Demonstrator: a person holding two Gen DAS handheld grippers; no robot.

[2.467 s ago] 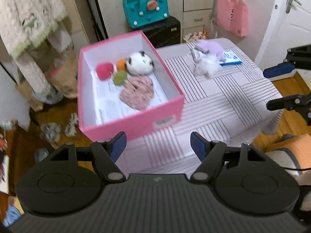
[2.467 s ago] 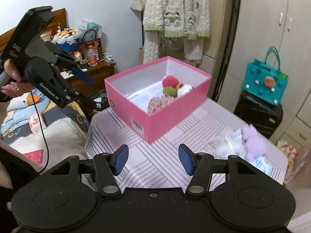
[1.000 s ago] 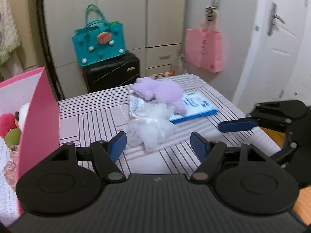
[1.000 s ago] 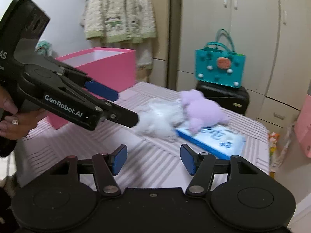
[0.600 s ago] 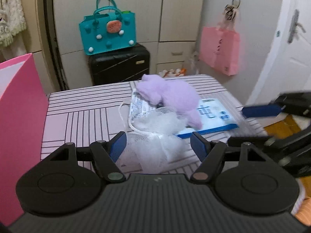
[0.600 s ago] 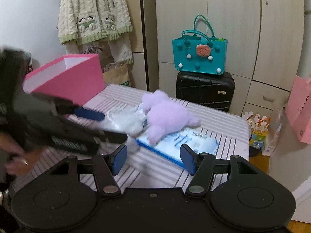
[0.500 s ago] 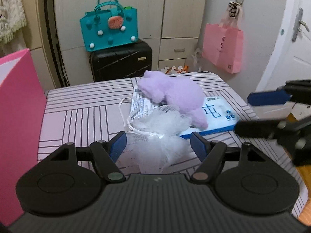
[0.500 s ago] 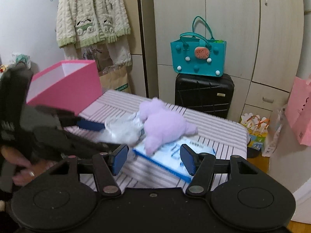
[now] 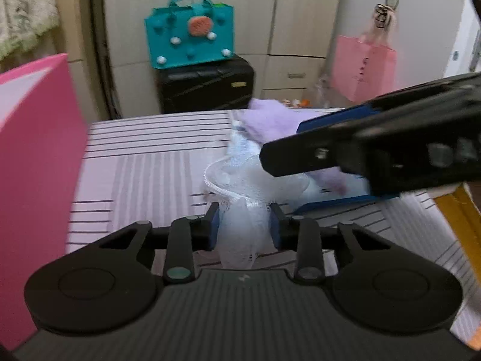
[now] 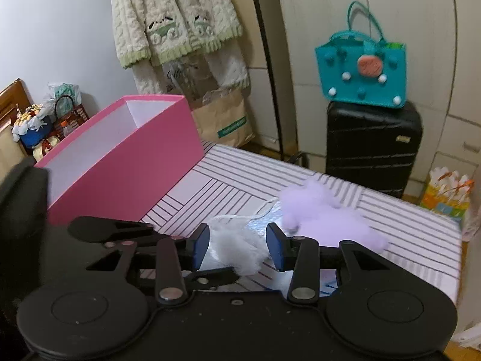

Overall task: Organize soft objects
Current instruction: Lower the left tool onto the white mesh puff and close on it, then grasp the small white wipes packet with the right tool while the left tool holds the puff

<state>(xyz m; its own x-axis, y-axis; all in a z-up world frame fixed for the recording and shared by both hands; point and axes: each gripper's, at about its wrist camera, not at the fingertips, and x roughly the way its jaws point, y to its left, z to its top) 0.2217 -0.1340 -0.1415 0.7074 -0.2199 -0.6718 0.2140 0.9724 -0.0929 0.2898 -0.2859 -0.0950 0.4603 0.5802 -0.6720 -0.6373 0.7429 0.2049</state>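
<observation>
nearest in the left wrist view, the left gripper (image 9: 244, 225) has pinched in on the white mesh puff (image 9: 240, 234); its blue pads press the netting from both sides, so it has hold of the puff, which rests on the striped tablecloth (image 9: 144, 180) with its cord loop trailing behind; in the right wrist view the right gripper (image 10: 237, 245) is closing its jaws, and the same white mesh puff (image 10: 237, 251) sits in the gap between them, the pads not visibly pressing it yet; the left gripper's black fingers (image 10: 114, 228) cross in from the left, just under that gap, so both claws crowd the one item; just behind the puff lies the lilac plush toy (image 10: 324, 216), touching a blue-edged flat packet (image 9: 330, 201) it partly covers; both are loose on the cloth; further left stands the pink box (image 10: 126, 174), open-topped, well apart from the puff, its inside hidden from these angles; beyond the table are a black suitcase (image 10: 372, 147) with a teal bag (image 10: 360, 72) on it, and a cream cardigan (image 10: 171, 15) hanging on the wall; by my reading the task is partway: the puff is gripped but not lifted or boxed, the plush is untouched, and whether the packet counts as soft i cannot tell; carrying the puff over to the box seems the next stretch.
</observation>
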